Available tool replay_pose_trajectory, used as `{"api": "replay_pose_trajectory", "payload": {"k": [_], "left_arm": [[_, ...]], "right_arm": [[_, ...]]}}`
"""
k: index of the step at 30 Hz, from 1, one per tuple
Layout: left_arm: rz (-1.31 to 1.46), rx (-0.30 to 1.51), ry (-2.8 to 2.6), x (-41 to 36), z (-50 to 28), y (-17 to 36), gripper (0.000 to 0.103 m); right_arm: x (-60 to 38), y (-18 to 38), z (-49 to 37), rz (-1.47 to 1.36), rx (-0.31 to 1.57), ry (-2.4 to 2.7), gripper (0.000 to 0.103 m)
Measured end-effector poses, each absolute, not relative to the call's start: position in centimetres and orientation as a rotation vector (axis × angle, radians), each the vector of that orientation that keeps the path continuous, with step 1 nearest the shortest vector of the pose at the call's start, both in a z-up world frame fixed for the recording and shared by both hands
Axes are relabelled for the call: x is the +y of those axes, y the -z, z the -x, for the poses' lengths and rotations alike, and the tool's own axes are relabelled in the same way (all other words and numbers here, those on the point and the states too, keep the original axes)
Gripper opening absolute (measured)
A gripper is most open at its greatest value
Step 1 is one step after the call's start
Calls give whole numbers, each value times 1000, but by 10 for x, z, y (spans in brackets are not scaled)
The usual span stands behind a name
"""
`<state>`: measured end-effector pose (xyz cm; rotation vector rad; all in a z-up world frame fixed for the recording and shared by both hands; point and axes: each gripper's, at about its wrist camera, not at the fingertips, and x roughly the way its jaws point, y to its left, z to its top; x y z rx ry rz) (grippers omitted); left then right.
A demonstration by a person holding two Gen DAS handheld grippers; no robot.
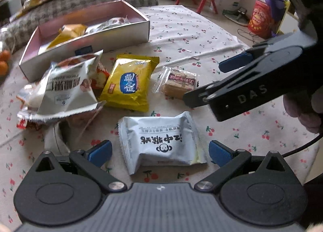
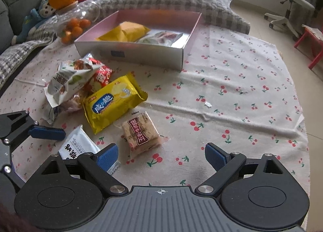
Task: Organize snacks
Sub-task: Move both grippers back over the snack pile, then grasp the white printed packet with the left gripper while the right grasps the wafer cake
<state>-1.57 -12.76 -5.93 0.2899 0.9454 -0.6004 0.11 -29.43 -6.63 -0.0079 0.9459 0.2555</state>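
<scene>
Hovering my left gripper over the white snack packet, jaws spread wide, one blue pad each side, not touching it. Right gripper also has jaws released, nothing between them; the brown biscuit pack lies just ahead at 11 o'clock. Yellow cracker pack sits at 11 o'clock from the white packet, w/ a crumpled silver-white bag piled on red snack bags at 10 o'clock. Open box further back at 11 holds a yellow pack and more. All on the cherry-print cloth.
</scene>
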Motion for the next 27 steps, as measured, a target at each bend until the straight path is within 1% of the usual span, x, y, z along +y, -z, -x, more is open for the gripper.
{"api": "replay_pose_trajectory", "payload": {"k": [5,10,14,20,25,27], "left_arm": [[-319,930,596,-130,18,59,96],[-311,915,584,-125,18,56,84],[-301,915,585,-121,17,55,78],[-276,913,577,-114,13,52,63],[-263,911,585,-110,10,52,62],[-261,908,594,-108,11,52,65]], "right_arm": [[-291,75,-6,22,966,-248,95],[-289,78,-7,38,960,-239,95],[-285,79,-8,58,953,-239,95],[-281,78,-11,61,948,-241,95],[-275,77,-12,70,939,-247,93],[-273,77,-12,75,932,-249,90]]}}
